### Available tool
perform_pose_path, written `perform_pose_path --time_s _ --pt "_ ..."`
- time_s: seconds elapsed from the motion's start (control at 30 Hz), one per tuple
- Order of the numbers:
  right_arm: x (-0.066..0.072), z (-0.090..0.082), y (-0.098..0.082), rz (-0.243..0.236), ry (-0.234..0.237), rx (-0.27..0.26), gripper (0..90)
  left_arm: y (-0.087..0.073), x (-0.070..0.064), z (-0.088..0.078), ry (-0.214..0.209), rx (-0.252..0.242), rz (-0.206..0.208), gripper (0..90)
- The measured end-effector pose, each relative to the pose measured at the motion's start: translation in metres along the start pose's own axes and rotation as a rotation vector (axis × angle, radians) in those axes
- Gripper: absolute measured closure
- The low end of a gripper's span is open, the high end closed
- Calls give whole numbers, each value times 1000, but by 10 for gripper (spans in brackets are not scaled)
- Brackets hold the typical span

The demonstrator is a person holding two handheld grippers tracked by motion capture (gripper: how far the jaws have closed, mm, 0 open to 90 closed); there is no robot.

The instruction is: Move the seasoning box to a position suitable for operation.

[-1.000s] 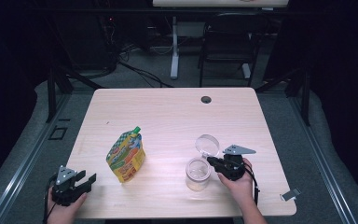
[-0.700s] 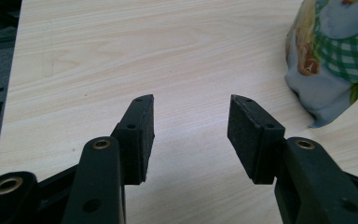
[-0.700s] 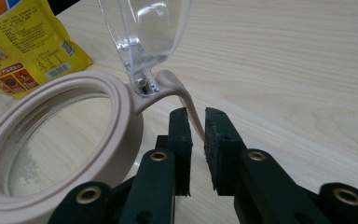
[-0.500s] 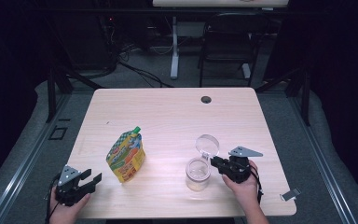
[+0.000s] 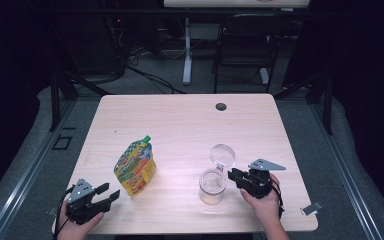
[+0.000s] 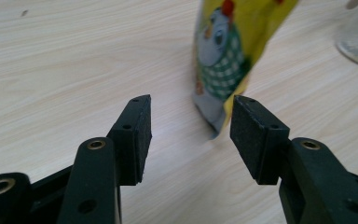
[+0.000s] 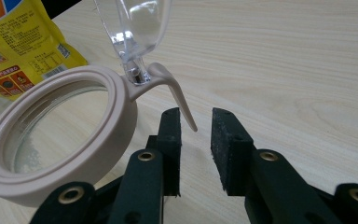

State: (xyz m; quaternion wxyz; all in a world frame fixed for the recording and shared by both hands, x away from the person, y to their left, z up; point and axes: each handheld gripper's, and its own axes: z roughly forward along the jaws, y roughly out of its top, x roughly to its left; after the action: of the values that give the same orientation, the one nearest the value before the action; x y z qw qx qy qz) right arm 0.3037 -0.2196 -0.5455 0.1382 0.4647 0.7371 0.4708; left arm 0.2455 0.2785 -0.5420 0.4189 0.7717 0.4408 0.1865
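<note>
A yellow snack pouch [image 5: 135, 167] with a green cap stands left of centre on the table. A clear jar [image 5: 212, 186] with a beige rim [image 7: 121, 107] stands to its right, its clear hinged lid [image 5: 222, 154] flipped up and back. My right gripper [image 5: 233, 176] sits just right of the jar. Its jaws have just been opening, and the rim's thin beige tab [image 7: 177, 93] lies loose between them [image 7: 196, 126]. My left gripper [image 5: 109, 192] is open and has just widened further. The pouch's bottom corner [image 6: 223, 51] lies just ahead of it [image 6: 191, 126].
The light wooden table [image 5: 180, 125] has a dark cable hole [image 5: 221, 106] near its far edge. A chair [image 5: 245, 45] and a desk leg stand behind it on the grey floor. A small clip [image 5: 310, 209] lies past the near right corner.
The right jaws have parted from the jar's tab and the gripper has drawn slightly right. The left gripper has shifted right toward the pouch with its jaws a little wider.
</note>
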Motion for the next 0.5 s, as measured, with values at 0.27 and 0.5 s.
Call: perform_pose_path --time_s 0.27,0.5 --pt "-1 -1 -1 8 3 -2 723 2 -7 2 -75 27 7 478" --pt "0 0 -1 12 4 0 714 2 -10 12 -106 42 -13 469"
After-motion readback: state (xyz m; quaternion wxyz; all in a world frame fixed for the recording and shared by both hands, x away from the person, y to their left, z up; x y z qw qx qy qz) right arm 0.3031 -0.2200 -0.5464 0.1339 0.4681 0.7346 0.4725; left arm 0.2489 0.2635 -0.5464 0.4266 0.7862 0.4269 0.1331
